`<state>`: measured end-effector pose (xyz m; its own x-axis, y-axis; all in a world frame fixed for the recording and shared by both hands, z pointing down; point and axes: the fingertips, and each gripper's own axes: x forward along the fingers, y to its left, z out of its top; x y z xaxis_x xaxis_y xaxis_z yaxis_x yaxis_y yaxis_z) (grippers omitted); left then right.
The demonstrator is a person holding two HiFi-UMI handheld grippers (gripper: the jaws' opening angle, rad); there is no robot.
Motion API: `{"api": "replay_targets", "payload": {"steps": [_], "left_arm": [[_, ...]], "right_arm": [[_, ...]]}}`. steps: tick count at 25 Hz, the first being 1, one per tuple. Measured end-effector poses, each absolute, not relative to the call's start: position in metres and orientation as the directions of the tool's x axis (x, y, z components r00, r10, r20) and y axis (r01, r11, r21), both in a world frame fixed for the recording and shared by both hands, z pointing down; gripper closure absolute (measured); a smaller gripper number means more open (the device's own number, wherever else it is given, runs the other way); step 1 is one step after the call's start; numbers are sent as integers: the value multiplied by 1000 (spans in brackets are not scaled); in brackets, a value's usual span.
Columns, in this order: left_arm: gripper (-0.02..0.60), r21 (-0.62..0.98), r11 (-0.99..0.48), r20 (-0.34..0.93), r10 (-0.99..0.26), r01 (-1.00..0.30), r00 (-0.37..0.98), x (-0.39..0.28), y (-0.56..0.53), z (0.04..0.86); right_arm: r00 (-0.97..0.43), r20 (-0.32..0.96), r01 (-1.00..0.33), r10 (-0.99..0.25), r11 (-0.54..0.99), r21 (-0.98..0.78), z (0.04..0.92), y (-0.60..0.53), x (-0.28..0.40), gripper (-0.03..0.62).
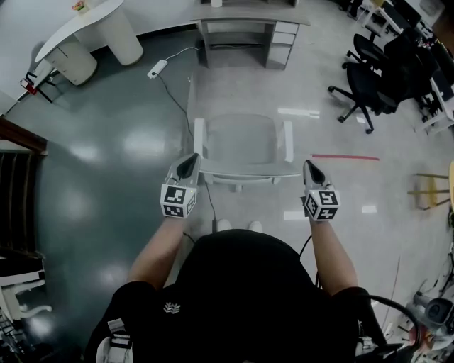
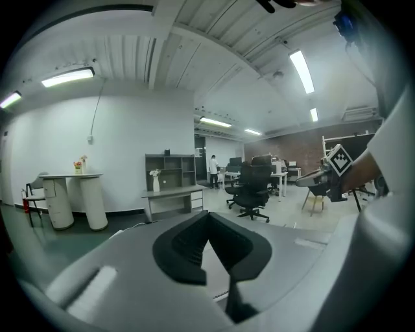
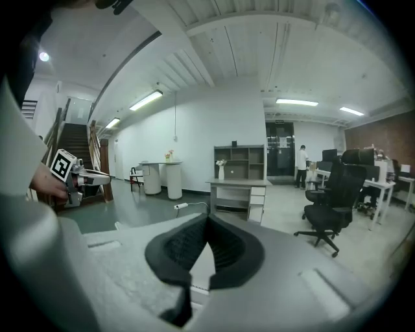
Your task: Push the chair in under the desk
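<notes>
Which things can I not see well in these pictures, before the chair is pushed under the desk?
- Legs of the chair: head view, hidden beneath its own seat.
- Whether the left gripper and right gripper touch the chair back: head view, too small to tell.
- Room under the desk: head view, covered by the desk top.
- Standing person far behind: right gripper view, too small for any detail.

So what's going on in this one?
A person stands behind a pale chair with a shut, empty gripper in each hand. The left gripper and the right gripper are at the chair's two rear corners. The chair stands well short of the desk ahead, not yet pushed in.
</notes>
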<state>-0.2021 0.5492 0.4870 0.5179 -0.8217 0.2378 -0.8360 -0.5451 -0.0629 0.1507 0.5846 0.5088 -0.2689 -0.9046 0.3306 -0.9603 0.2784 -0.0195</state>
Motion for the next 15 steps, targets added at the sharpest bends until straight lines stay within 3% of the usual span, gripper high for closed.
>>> {"api": "replay_targets", "payload": {"steps": [9, 15], "left_arm": [[566, -199, -746, 377, -657, -636, 653, -189, 557, 532], [407, -248, -874, 509, -484, -417, 712, -176, 574, 580]], "right_arm": [[-285, 370, -942, -884, 330, 60, 523, 590, 123, 592], [-407, 521, -848, -750, 522, 88, 567, 606, 77, 536]]}}
